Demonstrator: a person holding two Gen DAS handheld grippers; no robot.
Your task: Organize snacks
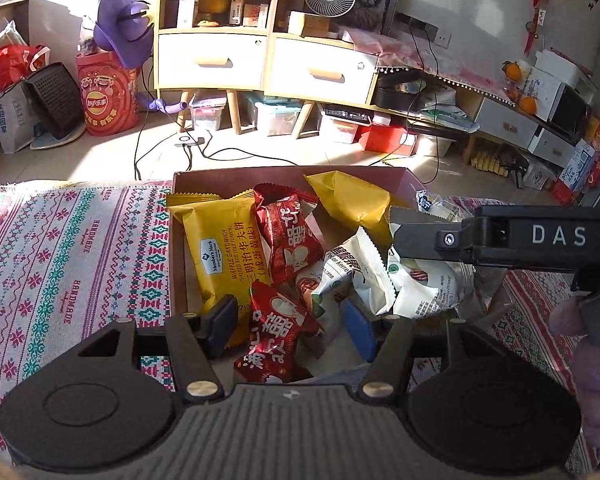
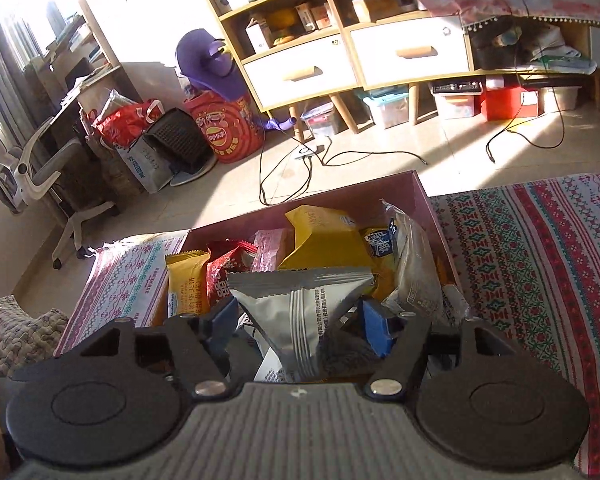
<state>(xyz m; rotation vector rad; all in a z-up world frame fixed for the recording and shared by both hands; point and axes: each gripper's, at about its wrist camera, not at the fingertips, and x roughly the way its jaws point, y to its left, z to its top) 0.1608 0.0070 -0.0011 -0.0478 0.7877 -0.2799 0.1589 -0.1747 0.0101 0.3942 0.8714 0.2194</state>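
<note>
A shallow pink box [image 1: 288, 174] on the patterned cloth holds several snack packets: a yellow waffle packet [image 1: 220, 252], red packets and white ones. My left gripper [image 1: 290, 326] hangs over the box's near end and is open. A red packet [image 1: 278, 320] lies between its blue pads, clear of the right pad. My right gripper [image 2: 300, 322] is also open over the box [image 2: 420, 196]. A silver packet [image 2: 296, 308] stands loosely between its pads. One of the right gripper's fingers [image 1: 424, 238] reaches in from the right over the white packets [image 1: 380, 276].
The box sits near the far edge of a table covered with a red, green and white woven cloth [image 1: 72, 260]. Beyond it are the floor with cables [image 1: 188, 148], a wooden cabinet [image 1: 260, 64] and bags [image 1: 108, 96]. A person's hand [image 1: 596, 360] shows at the right.
</note>
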